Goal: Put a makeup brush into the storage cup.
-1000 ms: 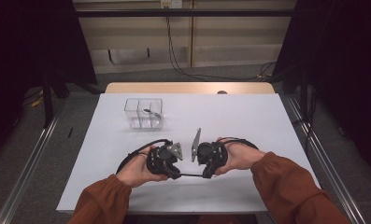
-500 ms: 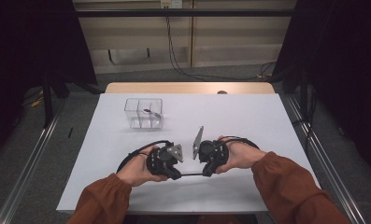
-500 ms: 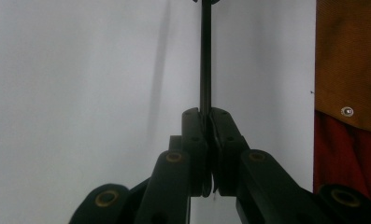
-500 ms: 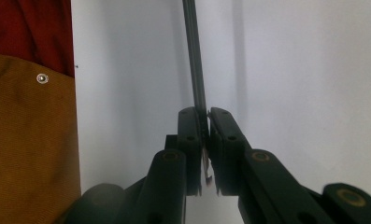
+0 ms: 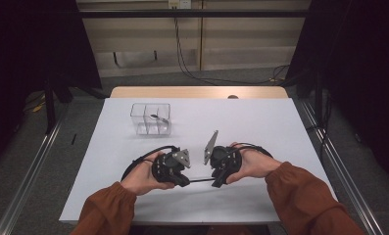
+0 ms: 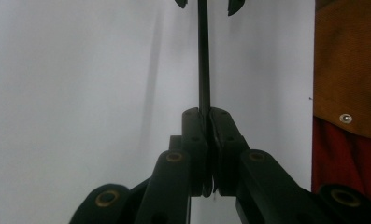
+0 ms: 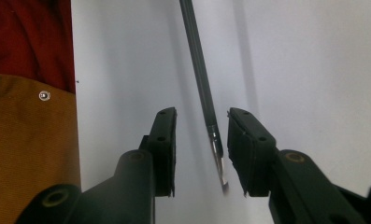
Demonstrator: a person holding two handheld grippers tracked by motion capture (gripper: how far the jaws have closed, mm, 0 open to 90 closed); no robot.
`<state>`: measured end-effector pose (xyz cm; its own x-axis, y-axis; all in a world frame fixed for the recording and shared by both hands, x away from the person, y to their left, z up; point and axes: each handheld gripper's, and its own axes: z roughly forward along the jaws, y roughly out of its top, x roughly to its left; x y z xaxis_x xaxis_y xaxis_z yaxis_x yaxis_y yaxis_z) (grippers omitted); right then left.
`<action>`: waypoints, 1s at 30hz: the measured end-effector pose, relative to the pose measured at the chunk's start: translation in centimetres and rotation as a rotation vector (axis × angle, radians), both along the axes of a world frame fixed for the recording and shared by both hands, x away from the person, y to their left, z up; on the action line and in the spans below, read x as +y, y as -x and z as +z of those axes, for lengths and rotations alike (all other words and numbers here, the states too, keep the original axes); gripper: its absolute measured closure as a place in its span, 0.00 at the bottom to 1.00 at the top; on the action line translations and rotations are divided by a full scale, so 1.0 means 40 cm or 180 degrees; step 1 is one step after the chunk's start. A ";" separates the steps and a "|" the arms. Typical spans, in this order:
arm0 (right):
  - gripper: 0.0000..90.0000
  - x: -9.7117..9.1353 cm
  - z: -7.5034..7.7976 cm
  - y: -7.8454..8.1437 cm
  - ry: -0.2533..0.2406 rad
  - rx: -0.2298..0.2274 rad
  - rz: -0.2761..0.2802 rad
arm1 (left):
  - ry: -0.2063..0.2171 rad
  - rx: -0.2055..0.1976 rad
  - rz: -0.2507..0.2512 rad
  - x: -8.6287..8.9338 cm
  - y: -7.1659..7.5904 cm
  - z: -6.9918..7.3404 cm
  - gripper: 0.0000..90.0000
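From above, the left gripper (image 5: pixel 186 180) and right gripper (image 5: pixel 214 180) face each other on the white worktop (image 5: pixel 260 127), a thin dark rod with a metal tip (image 5: pixel 200 180) spanning them. The left gripper view shows jaws clamped on the rod (image 6: pixel 203 56). In the right gripper view, jaws, just opening, stand apart around its tip (image 7: pixel 217 140).

Place: a lab or test room fitted out for recording.
Worktop (image 5: pixel 280 127): white sheet over a wooden top, nearly bare, alone in the middle of the room.
Surroundings: black curtains (image 5: pixel 30 44) on both sides, pale panelled wall behind.
Floor: grey carpet (image 5: pixel 30 181) with metal rails (image 5: pixel 351 191) along both sides of the worktop.
Wiring: black cables (image 5: pixel 182 54) hanging from a wall socket (image 5: pixel 178 4).
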<state>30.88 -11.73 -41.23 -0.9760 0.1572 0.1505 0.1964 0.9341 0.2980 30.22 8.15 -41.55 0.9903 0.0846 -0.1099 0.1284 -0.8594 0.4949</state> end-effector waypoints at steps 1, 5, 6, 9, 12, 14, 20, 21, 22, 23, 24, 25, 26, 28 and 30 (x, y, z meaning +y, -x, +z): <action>0.66 -0.002 0.000 -0.001 -0.0008 -0.0009 -0.0036 | -0.0004 0.0039 0.0012 0.001 -0.003 -0.002 0.95; 0.56 -0.015 -0.002 -0.005 -0.0070 -0.0039 -0.0106 | -0.0020 0.0068 0.0008 0.004 -0.002 -0.007 0.95; 0.53 -0.018 -0.003 -0.005 -0.0083 -0.0040 -0.0116 | -0.0018 0.0063 0.0004 0.005 -0.001 -0.008 0.95; 0.45 -0.023 -0.003 -0.003 -0.0083 -0.0033 -0.0203 | 0.0005 0.0074 0.0023 0.008 -0.001 -0.008 0.95; 0.36 -0.030 -0.002 -0.004 -0.0148 -0.0080 -0.0261 | 0.0044 0.0053 0.0048 0.014 -0.001 -0.004 0.95; 0.33 -0.033 0.000 -0.005 -0.0161 -0.0135 -0.0317 | 0.0072 0.0034 0.0057 0.019 -0.001 0.000 0.95; 0.22 -0.044 0.003 -0.008 -0.0282 -0.0180 -0.0368 | 0.0117 0.0039 0.0126 0.028 -0.003 -0.004 0.95; 0.21 -0.047 0.003 -0.009 -0.0299 -0.0191 -0.0362 | 0.0116 0.0030 0.0133 0.030 -0.005 -0.005 0.95; 0.20 -0.049 0.004 -0.007 -0.0297 -0.0166 -0.0403 | 0.0122 0.0042 0.0151 0.033 -0.005 -0.005 0.95; 0.19 -0.051 0.003 -0.007 -0.0320 -0.0187 -0.0432 | 0.0137 0.0048 0.0166 0.035 -0.005 -0.006 0.95; 0.18 -0.055 0.002 -0.008 -0.0335 -0.0192 -0.0443 | 0.0141 0.0041 0.0173 0.038 -0.006 -0.005 0.95; 0.16 -0.058 0.002 -0.008 -0.0345 -0.0202 -0.0469 | 0.0143 0.0049 0.0173 0.040 -0.006 -0.005 0.95; 0.15 -0.060 0.002 -0.007 -0.0358 -0.0204 -0.0504 | 0.0135 0.0038 0.0192 0.042 -0.005 -0.005 0.95; 0.13 -0.066 0.004 -0.006 -0.0378 -0.0201 -0.0544 | 0.0161 0.0055 0.0194 0.046 -0.005 -0.004 0.95; 0.11 -0.071 0.003 -0.006 -0.0412 -0.0228 -0.0573 | 0.0183 0.0030 0.0229 0.049 -0.003 -0.003 0.95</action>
<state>31.11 -14.59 -41.09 -0.9429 0.3136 0.1121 0.3305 0.8391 0.4321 30.32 10.12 -41.66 0.9808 0.1489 -0.1258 0.1937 -0.8180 0.5416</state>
